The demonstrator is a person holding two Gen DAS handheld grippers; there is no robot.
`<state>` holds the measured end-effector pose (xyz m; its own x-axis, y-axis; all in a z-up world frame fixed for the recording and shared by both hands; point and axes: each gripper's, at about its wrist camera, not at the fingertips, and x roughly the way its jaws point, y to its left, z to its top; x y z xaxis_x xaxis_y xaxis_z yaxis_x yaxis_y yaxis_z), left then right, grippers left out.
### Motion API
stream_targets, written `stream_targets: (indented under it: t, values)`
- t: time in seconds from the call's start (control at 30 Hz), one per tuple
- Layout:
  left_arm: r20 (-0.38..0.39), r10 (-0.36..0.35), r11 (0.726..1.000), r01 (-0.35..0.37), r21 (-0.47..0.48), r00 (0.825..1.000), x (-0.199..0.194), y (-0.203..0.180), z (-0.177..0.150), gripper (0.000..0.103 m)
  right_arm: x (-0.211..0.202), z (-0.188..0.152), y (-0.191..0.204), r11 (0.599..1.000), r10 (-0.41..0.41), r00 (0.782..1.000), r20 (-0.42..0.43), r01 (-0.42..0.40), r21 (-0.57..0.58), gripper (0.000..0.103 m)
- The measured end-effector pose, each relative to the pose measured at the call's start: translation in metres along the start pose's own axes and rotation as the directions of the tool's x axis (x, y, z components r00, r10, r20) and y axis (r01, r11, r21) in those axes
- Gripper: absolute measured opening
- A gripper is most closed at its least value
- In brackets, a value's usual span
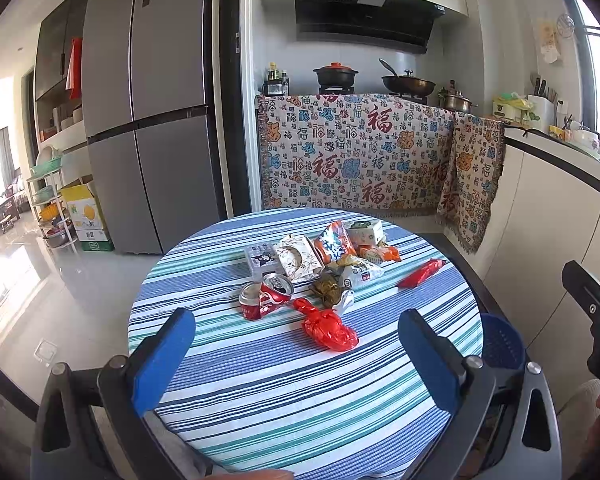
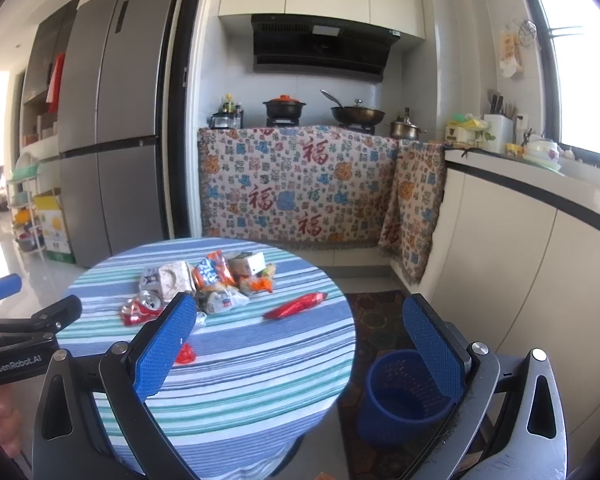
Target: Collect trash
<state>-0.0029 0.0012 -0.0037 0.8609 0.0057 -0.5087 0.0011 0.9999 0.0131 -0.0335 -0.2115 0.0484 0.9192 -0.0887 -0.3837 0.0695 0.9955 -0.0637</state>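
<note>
Two hand-held grippers are hovering above the near edge of a round table [image 1: 260, 412] covered in striped cloth. The left gripper [image 1: 296, 354] and right gripper [image 2: 300, 344] are both spread wide, holding nothing. Trash is lying around the table's middle: a crushed red can [image 1: 265, 295], a red plastic bag [image 1: 330, 330], snack wrappers [image 1: 334, 250]. A blue bin [image 2: 406, 396] is standing on the floor beside the table's right edge.
</note>
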Motion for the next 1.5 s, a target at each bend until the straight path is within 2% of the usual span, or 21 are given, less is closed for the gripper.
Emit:
stream_targets:
  t: [1.5]
  values:
    - [-0.031,-0.003,1.000,0.003,0.001,1.000,0.0043,-0.0018,0.0020,0.103,0.0059,-0.0010,-0.0039,1.000,-0.006,1.000,-0.015,0.006,0.008,0.103]
